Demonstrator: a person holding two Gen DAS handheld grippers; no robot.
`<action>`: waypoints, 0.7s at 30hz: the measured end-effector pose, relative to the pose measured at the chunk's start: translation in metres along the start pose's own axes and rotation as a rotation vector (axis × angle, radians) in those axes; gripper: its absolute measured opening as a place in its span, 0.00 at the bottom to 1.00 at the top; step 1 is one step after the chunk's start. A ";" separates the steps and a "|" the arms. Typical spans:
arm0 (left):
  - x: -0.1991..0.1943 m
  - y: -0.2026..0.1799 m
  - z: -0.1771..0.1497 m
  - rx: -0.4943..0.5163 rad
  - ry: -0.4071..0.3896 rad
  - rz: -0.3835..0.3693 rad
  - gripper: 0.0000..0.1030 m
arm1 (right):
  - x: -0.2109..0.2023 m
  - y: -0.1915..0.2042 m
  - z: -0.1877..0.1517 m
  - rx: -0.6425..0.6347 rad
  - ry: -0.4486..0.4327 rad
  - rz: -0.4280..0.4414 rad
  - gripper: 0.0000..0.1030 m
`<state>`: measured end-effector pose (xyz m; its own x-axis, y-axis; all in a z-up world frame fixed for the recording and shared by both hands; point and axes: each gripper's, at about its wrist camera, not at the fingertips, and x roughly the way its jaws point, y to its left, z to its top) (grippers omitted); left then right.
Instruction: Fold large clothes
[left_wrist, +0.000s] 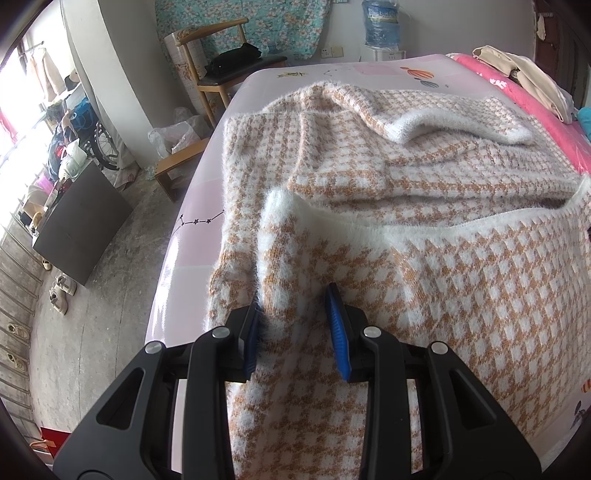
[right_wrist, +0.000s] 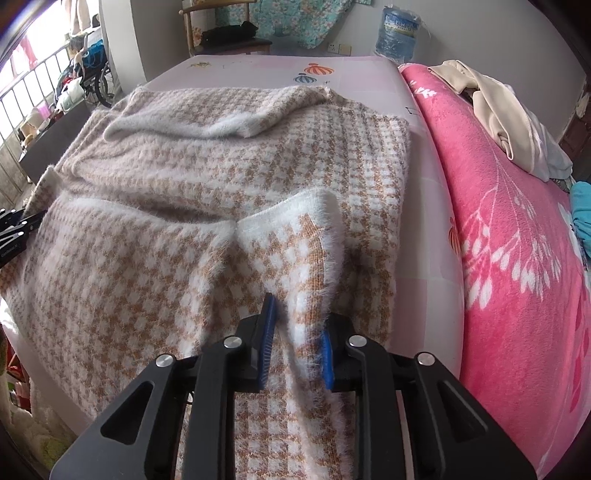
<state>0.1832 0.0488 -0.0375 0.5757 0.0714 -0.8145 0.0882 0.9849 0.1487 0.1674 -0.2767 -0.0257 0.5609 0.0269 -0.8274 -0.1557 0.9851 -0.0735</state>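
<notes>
Fuzzy checked sweater (left_wrist: 424, 236) spread flat on the pink bed sheet (left_wrist: 192, 206), sleeves already laid inward across the far half, white hem band lifted toward the cameras. Left gripper (left_wrist: 295, 325) narrowed on the left corner of the raised hem, cloth bunched between the blue pads (left_wrist: 338, 332). Right gripper (right_wrist: 295, 339) pinched close on the right corner, fluffy edge pressed between its pads (right_wrist: 268, 332). No earlier view to compare.

Step in hand, by the look of it: carrying the near hem over the body to meet the far edge by the sleeves.

To do it well:
- Keep both pinches firm and deep enough to catch both layers of knit; loose fluff alone likely to slip out.
- Lift both corners level and together, so the fold line stays straight across the body.
- Hold the hem taut between the two grips, without stretching the soft knit.
- Carry forward low over the sweater, then lay down so the hem lines up with the far edge.
- Avoid dragging the folded sleeves out of place.
- Stay clear of the pink blanket (right_wrist: 517, 229) and the beige garment (right_wrist: 491, 110) on the right.
- Release only once the cloth rests flat.
</notes>
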 end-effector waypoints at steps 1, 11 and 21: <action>-0.001 0.001 0.000 -0.001 -0.004 -0.003 0.25 | -0.001 0.000 0.000 0.004 -0.002 0.003 0.13; -0.020 0.007 -0.002 -0.015 -0.054 -0.008 0.09 | -0.024 0.003 -0.005 -0.009 -0.058 -0.022 0.08; -0.048 0.006 -0.003 -0.018 -0.106 0.002 0.08 | -0.047 0.002 -0.011 0.006 -0.113 -0.019 0.08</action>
<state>0.1537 0.0517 0.0005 0.6590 0.0575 -0.7499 0.0724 0.9876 0.1393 0.1317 -0.2783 0.0069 0.6519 0.0265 -0.7579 -0.1396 0.9865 -0.0856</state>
